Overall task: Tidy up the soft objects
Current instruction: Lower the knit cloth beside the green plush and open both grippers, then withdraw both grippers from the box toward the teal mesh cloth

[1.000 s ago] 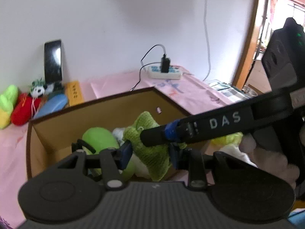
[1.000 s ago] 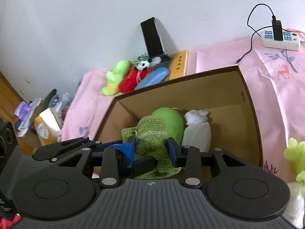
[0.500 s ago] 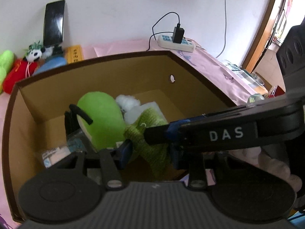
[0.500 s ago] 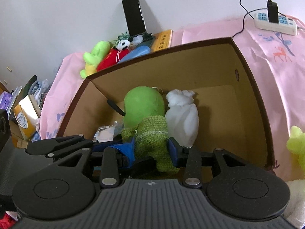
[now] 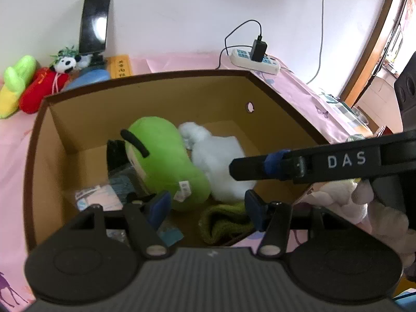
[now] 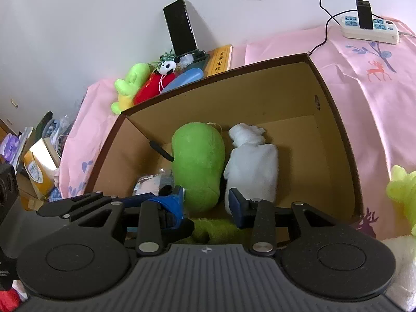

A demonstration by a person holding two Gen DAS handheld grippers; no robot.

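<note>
Left gripper (image 5: 206,210) over the near edge of the cardboard box (image 5: 161,98), jaws opening, nothing pressed between the pads. Olive knitted cloth (image 5: 223,223) loose on the box floor just below, at 5 o'clock of the green plush (image 5: 166,161). Right gripper (image 6: 208,204) close by at 3 o'clock, jaws closing slightly, still parted and empty, cloth under them. Further in, white plush (image 6: 249,166) touching the green one. Beyond the box at 11 o'clock, small toys (image 5: 31,88) by a propped phone (image 5: 95,23).
</note>
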